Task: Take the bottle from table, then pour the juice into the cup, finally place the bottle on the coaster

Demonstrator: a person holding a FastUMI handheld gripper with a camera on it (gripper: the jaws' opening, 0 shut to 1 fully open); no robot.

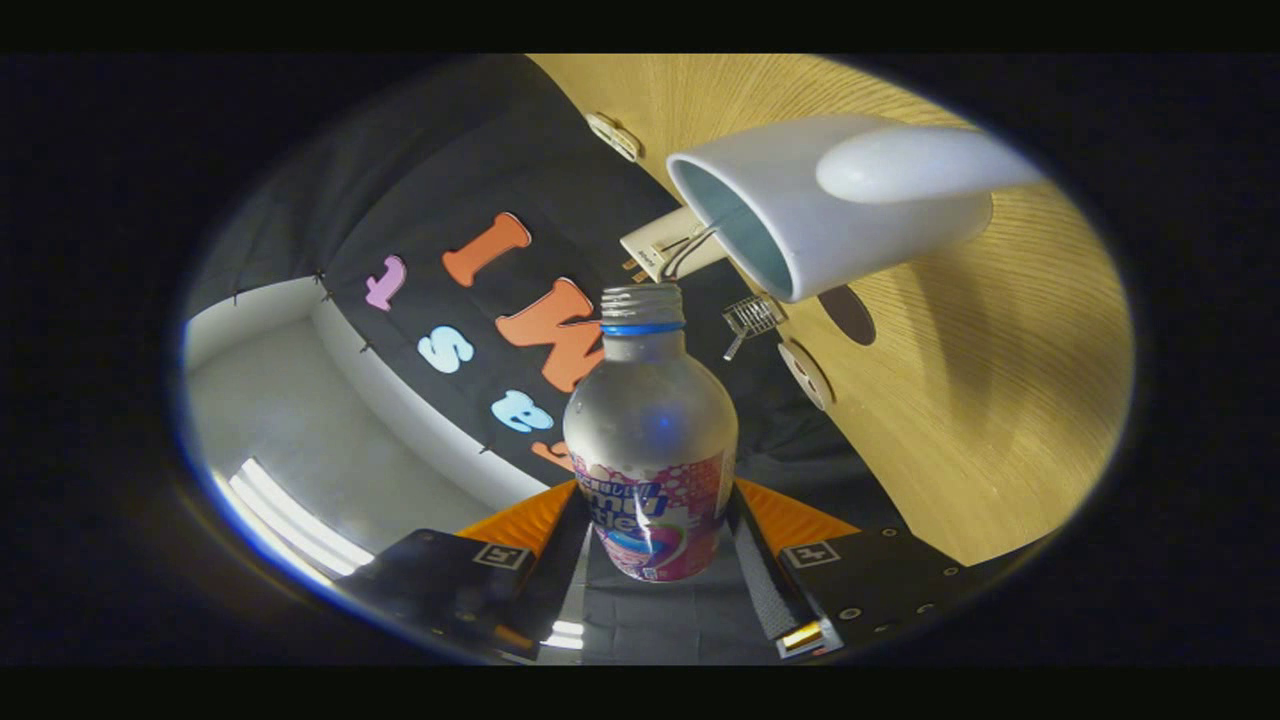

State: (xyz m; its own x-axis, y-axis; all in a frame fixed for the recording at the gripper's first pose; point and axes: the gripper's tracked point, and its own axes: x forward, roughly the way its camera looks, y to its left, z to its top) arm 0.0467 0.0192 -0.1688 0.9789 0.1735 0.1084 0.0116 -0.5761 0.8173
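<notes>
Gripper view is tilted strongly, so that the wooden tabletop [960,400] is being seen as a slanted plane on the right and the booth's black cloth wall [480,200] on the left. The bottle [650,440] is being held between the two fingers of the claw [655,545], which are being pressed against its labelled lower body from both sides; the claw is thus closed on the bottle at roughly the width of its body. The bottle is being carried uncapped, its bare threaded neck with a blue ring pointing away from the fingers, toward the cup [820,205]. The body is frosted and silvery above a pink and white label.

The white cup is being seen beyond the bottle, to the right of its neck, with its opening turned toward the bottle's mouth and its handle [920,165] facing the camera. The neck is near the cup's rim but is not touching it. Whether juice is flowing cannot be told.

A dark round coaster [848,314] is being partly covered by the cup on the tabletop, and a pale round disc [806,374] is lying nearer, at the tabletop's edge. A small wire-mesh object [752,318] is being seen between the bottle's neck and the coaster.
</notes>
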